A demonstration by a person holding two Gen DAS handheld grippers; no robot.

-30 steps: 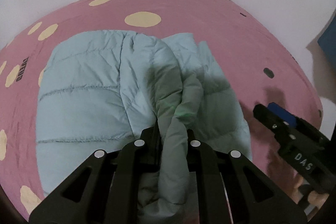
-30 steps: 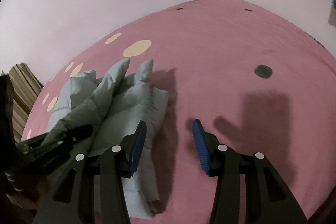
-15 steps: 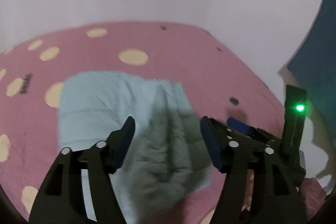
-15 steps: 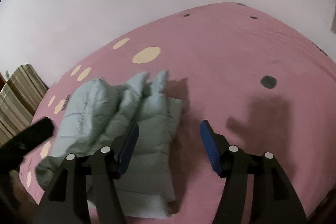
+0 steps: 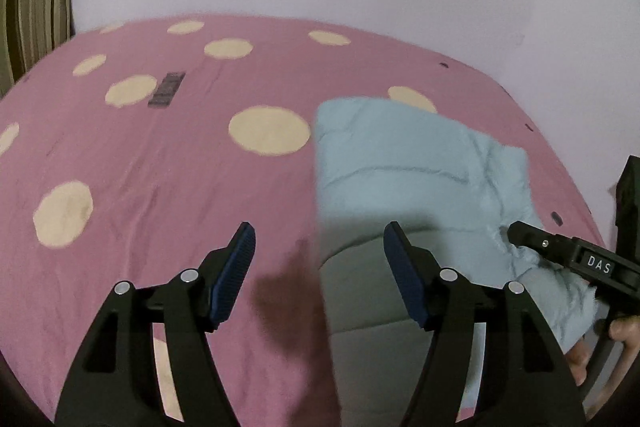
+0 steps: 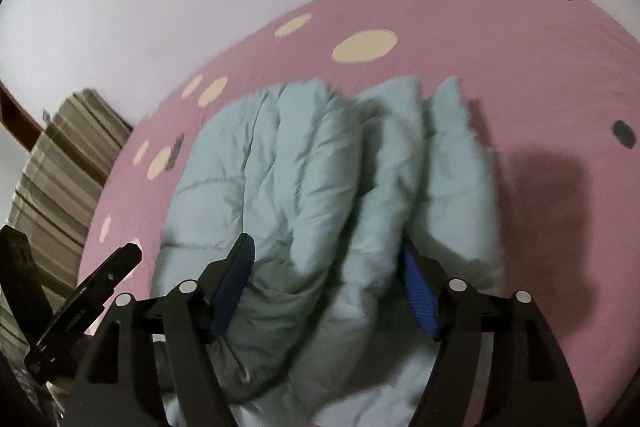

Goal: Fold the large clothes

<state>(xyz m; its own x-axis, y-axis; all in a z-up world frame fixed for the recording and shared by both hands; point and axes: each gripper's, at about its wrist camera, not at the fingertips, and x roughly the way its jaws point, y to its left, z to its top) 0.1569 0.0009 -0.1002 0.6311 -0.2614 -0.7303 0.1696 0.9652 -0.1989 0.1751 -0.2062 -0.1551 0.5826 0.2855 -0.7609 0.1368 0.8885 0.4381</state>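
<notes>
1. Pale-blue puffer jacket [image 6: 320, 211] lies partly folded on pink bed [image 5: 160, 187].
2. Left gripper [image 5: 318, 269] wide open, empty, beside the jacket's edge.
3. Right gripper [image 6: 326, 279] open, straddling a bunched ridge; ungripped.
4. Next: probably close on that ridge and carry the fold over.

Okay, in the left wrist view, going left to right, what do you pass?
Striped fabric at the far left edge → pink dotted bedspread → light blue puffer jacket → right tongs, tips at the jacket's right edge.
</notes>
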